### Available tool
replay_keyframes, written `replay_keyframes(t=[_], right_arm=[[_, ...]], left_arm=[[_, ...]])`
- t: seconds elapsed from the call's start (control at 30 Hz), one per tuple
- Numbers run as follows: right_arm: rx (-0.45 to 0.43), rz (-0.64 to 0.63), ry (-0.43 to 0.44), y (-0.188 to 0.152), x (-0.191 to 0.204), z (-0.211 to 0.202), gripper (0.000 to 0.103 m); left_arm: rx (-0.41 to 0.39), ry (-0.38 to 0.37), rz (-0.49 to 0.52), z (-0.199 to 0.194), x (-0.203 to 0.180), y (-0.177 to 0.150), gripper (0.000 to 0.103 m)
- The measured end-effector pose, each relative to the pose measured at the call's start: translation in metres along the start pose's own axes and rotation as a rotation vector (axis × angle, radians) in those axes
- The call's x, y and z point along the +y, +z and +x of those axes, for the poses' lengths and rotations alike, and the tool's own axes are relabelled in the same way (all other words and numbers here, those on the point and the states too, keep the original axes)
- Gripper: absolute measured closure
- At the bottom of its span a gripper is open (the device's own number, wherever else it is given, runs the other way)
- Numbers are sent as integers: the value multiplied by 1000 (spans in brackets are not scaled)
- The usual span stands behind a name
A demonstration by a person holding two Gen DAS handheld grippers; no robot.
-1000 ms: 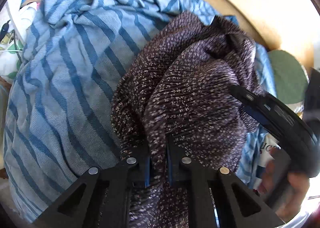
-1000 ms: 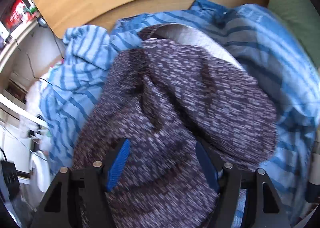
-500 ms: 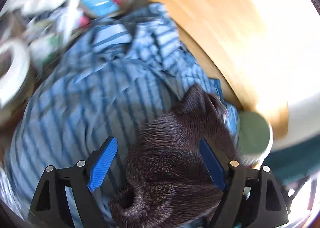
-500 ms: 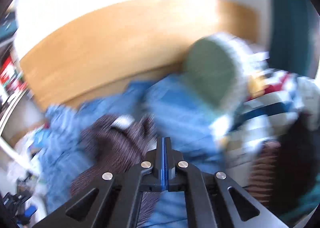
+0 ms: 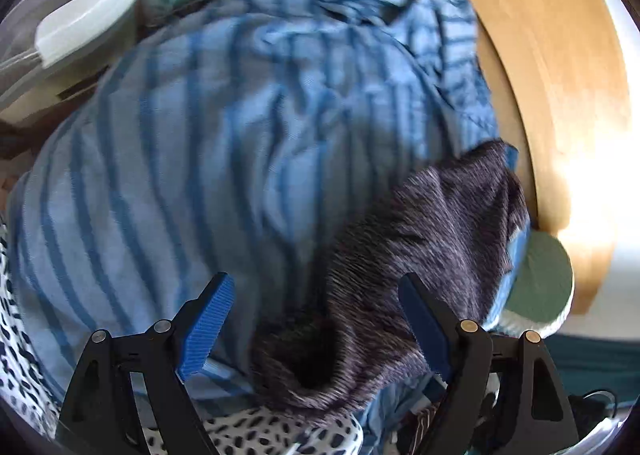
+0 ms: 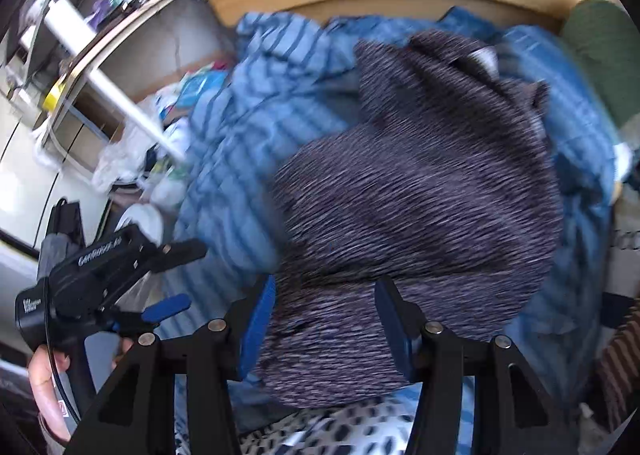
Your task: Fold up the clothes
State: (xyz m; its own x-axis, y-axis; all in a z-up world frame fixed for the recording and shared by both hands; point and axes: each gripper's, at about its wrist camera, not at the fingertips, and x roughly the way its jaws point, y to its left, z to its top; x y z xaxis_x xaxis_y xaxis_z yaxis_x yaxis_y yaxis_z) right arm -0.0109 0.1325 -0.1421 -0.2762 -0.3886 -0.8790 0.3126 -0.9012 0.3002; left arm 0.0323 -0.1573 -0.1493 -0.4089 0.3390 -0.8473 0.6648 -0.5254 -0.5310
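A dark purple speckled knit garment (image 5: 420, 255) lies crumpled on a blue striped cloth (image 5: 200, 143). My left gripper (image 5: 316, 319) is open above the garment's near end, blue pads (image 5: 208, 319) wide apart, holding nothing. In the right wrist view the garment (image 6: 420, 183) fills the middle. My right gripper (image 6: 326, 319) is open, with the garment's near edge between its pads (image 6: 260, 323). The left gripper (image 6: 160, 279) shows at lower left there, held in a hand.
A wooden headboard (image 5: 552, 95) curves behind the pile. A green cushion (image 5: 540, 275) sits at the right. A black-and-white spotted cloth (image 5: 248, 431) lies nearest me. A white container (image 5: 80, 15) and shelves with clutter (image 6: 100, 35) stand to the left.
The left gripper let go of the knit garment, opened and pulled back. The right gripper shut half a second ago while swinging right, and is now open over the garment again.
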Motion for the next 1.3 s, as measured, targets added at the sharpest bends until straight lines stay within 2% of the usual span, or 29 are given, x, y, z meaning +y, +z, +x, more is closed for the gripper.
replay_keyframes(t=[0.03,0.07,0.13,0.2,0.27,0.3,0.33,0.37,0.5,0.6,0.73,0.9,1.03,1.17,1.27,1.3], right_arm=[[32,-19,38,-5,12,14,46],[64,-39,76,-10,24,27,42],[104,-93,87,-25,46,47,34],[140,-156,55,-37,64,62,29],[162,-203,-63,-43,71,75,31],[172,-226,-123,-46,74,82,45],[142,-214,-169,-45,67,81,64],[109,-199,-213,-45,60,79,98],[-2,-36,-296,-30,-3,46,97],[-57,71,-436,-19,-60,19,97],[-53,177,-389,-20,-109,2,97],[-54,176,-385,-26,-114,6,96],[-38,199,-391,-29,-124,15,96],[-23,234,-361,-40,-139,17,96],[-17,234,-348,-45,-142,19,94],[-18,234,-344,-46,-142,18,94]], left_arm=[[-18,10,-24,-5,10,6,20],[-37,20,-48,-10,20,12,20],[-58,29,-83,-17,32,19,20],[-46,11,-77,-19,37,23,20],[-34,-21,-55,-20,37,25,20],[-29,-43,-36,-20,35,24,20],[-21,-61,-12,-19,32,23,20],[-13,-74,23,-18,27,20,20],[24,-132,148,-4,0,12,20],[86,-215,167,14,-20,1,20],[192,-323,177,44,-57,-19,21],[203,-293,286,68,-100,-34,26],[240,-343,243,83,-110,-32,29],[289,-311,247,105,-116,-39,30],[331,-290,233,123,-115,-45,39],[345,-283,228,128,-115,-47,46]])
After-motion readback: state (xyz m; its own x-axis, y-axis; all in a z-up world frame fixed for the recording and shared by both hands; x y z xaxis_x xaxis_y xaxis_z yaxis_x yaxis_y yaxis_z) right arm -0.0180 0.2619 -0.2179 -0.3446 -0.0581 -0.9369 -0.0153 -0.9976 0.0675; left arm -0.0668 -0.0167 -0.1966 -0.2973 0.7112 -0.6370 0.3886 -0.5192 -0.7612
